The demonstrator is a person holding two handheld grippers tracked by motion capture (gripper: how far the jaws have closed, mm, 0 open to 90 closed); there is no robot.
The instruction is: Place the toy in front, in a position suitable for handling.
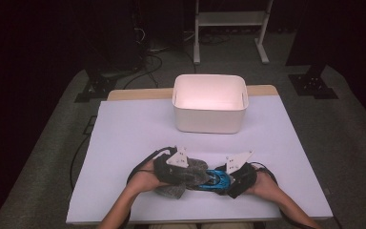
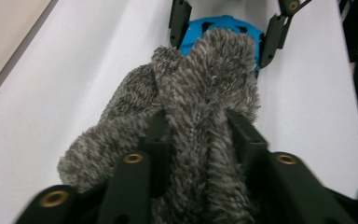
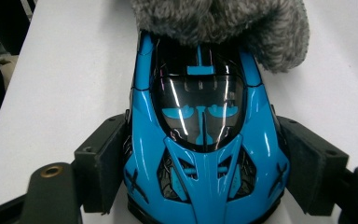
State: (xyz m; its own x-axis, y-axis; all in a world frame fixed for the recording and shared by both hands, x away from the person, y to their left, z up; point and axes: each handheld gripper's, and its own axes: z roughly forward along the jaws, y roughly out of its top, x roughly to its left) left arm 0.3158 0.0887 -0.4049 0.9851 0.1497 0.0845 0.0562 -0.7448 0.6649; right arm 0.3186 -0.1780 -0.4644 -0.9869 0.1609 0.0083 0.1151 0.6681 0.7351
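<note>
A blue toy car lies on the white table sheet near the front edge. A grey fuzzy cloth covers its far end. My right gripper is shut on the car, with its pads pressed against both sides near the nose. The cloth drapes over the car's tail. My left gripper comes from the left and pinches a fold of the cloth between its jaws. Beyond the cloth, the blue car peeks out between the other gripper's jaws.
A white open bin stands at the back centre of the table and looks empty. Bare white sheet lies to the left, to the right and between the bin and the hands. Dark stands and cables sit on the floor beyond the table.
</note>
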